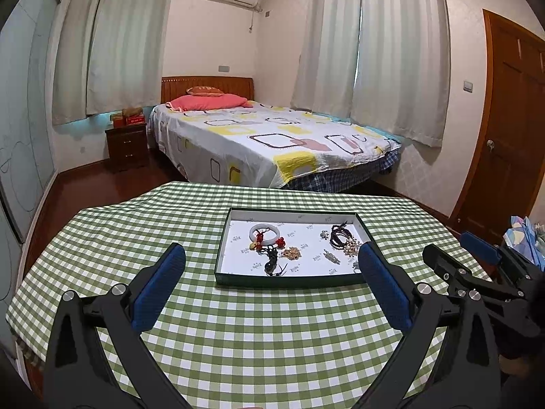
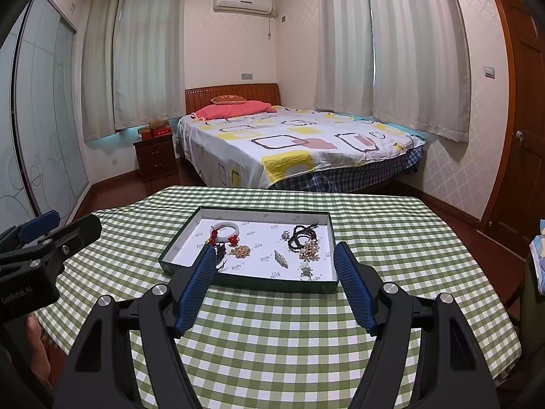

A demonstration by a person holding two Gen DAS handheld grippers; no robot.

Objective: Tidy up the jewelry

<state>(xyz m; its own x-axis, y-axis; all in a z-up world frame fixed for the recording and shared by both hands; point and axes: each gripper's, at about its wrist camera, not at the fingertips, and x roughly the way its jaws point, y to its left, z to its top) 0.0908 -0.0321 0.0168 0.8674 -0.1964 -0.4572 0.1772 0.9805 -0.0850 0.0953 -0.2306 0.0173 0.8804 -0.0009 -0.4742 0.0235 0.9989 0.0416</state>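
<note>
both tongs, the left gripper and right gripper, gape wide and hold nothing above the checked cloth. all jewelry lies in the shallow tray at mid-frame: whether sorted, we can't judge. pale smooth bangle, dark beaded strands; we'd pinch cords gently.

Lettering — pale print on the black body of the left gripper, roughly "GenRobot AI"; tray lining marks illegible.
</note>
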